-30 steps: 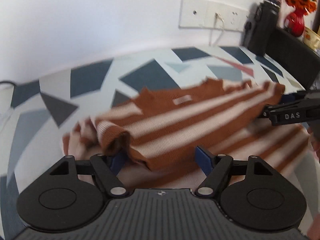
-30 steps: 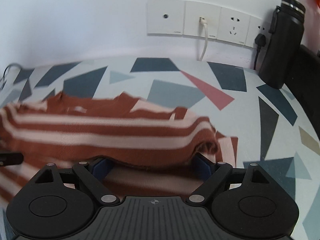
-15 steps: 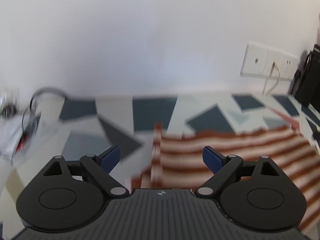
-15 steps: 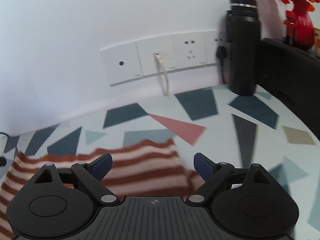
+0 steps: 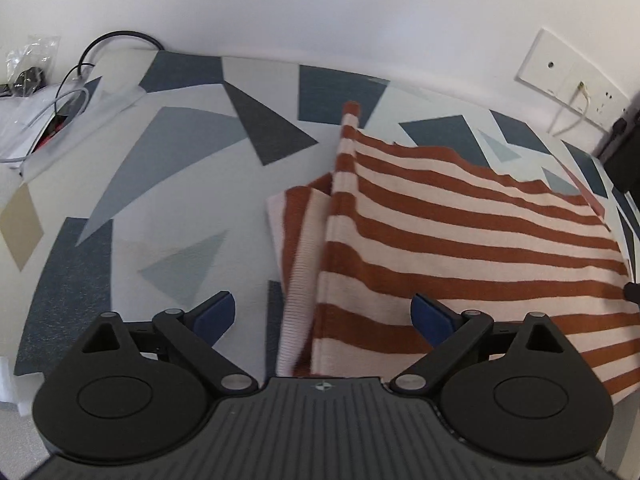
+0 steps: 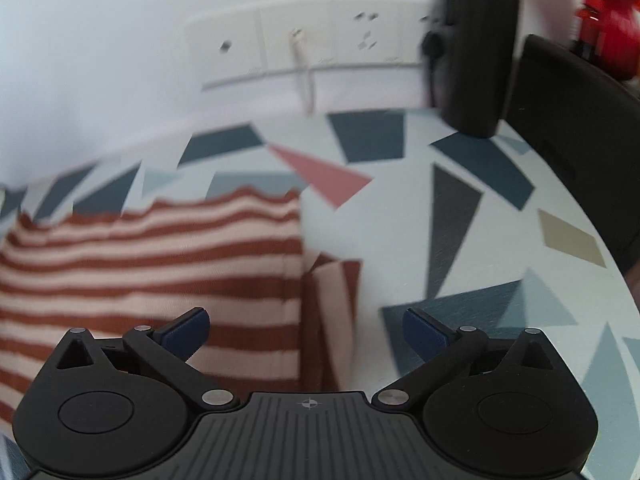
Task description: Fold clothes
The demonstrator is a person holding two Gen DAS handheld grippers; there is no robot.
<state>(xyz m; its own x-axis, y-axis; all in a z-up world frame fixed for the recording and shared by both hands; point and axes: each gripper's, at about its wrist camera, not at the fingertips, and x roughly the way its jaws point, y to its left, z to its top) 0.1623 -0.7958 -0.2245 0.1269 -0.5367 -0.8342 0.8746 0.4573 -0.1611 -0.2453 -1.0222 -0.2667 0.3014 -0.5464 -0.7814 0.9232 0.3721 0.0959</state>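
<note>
- Left gripper (image 5: pixel 323 314): jaws wide and empty. A second ago they pinched the sweater's (image 5: pixel 460 240) edge; that hold is gone.
- Right gripper (image 6: pixel 306 330): also wide and empty, likewise let go of the hem it carried.
- Sweater: flat on the patterned table (image 5: pixel 168 184), striped panel laid over, sleeve (image 5: pixel 298 240) peeking out beneath. One fold looks set down; more may follow.
- Bottle (image 6: pixel 478 52) stands well behind.
</note>
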